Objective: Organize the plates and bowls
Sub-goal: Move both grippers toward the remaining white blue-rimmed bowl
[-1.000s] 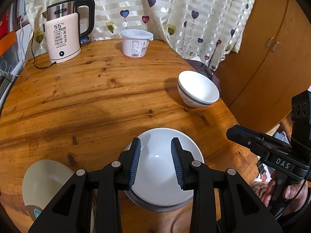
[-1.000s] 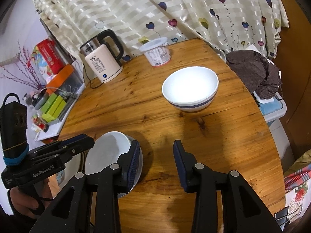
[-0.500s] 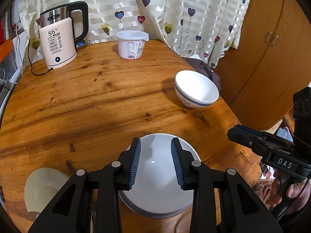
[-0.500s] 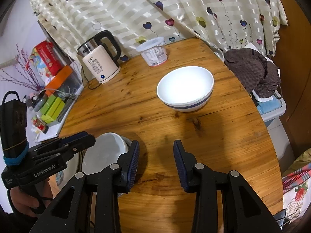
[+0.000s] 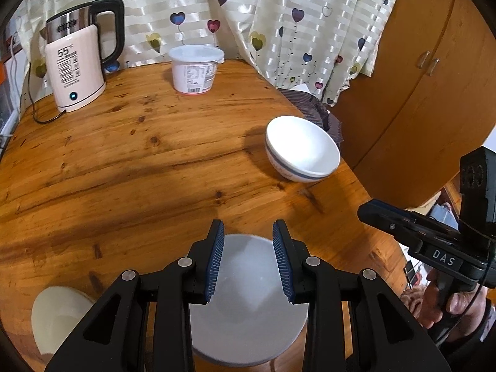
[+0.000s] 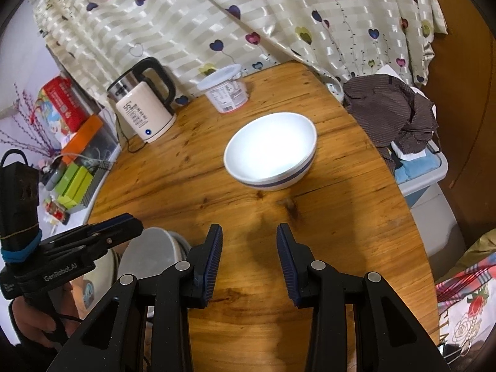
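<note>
A white ceramic bowl with a blue band [image 6: 270, 152] is being faced by the nearer right gripper [image 6: 249, 259], fingers parted, empty.

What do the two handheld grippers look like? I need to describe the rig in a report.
Both are black plastic with ribbed blue finger pads and silver pivot screws. The left gripper reads GenRobot.AI on its side, with a blue band round its upright block. The right gripper is marked DAS, with a thin black cable.
</note>
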A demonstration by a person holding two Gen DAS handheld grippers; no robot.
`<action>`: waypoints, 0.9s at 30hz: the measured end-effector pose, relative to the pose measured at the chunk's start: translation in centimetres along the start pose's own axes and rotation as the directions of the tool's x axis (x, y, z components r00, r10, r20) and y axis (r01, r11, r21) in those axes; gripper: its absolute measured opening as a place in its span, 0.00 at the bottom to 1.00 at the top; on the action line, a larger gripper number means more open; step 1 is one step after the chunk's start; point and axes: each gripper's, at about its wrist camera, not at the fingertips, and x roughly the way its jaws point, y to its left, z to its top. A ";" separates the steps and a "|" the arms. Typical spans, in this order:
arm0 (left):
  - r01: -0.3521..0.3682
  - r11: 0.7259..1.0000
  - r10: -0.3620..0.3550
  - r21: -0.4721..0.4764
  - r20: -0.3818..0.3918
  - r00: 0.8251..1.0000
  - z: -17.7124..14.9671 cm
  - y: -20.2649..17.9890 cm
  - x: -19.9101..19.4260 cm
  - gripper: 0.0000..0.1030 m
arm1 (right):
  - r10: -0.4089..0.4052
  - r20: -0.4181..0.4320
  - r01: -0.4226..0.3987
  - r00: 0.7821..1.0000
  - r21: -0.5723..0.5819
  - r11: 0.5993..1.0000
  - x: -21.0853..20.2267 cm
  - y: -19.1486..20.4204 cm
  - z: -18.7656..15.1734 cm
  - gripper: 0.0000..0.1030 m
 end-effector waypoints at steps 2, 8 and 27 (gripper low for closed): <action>0.010 1.000 -0.010 0.004 -0.005 1.000 0.5 -0.3 0.3 0.33 | -0.008 0.002 0.008 1.000 0.005 1.000 0.1 -0.3 0.3 0.35; 0.043 0.999 -0.043 0.000 -0.030 0.999 1.8 -0.6 1.7 0.33 | -0.027 0.009 0.027 1.000 0.021 0.999 0.4 -1.2 1.4 0.35; 0.106 0.994 -0.105 0.004 -0.101 0.989 6.3 -1.7 5.2 0.33 | -0.070 0.020 0.069 0.997 0.078 0.995 2.5 -3.9 4.9 0.35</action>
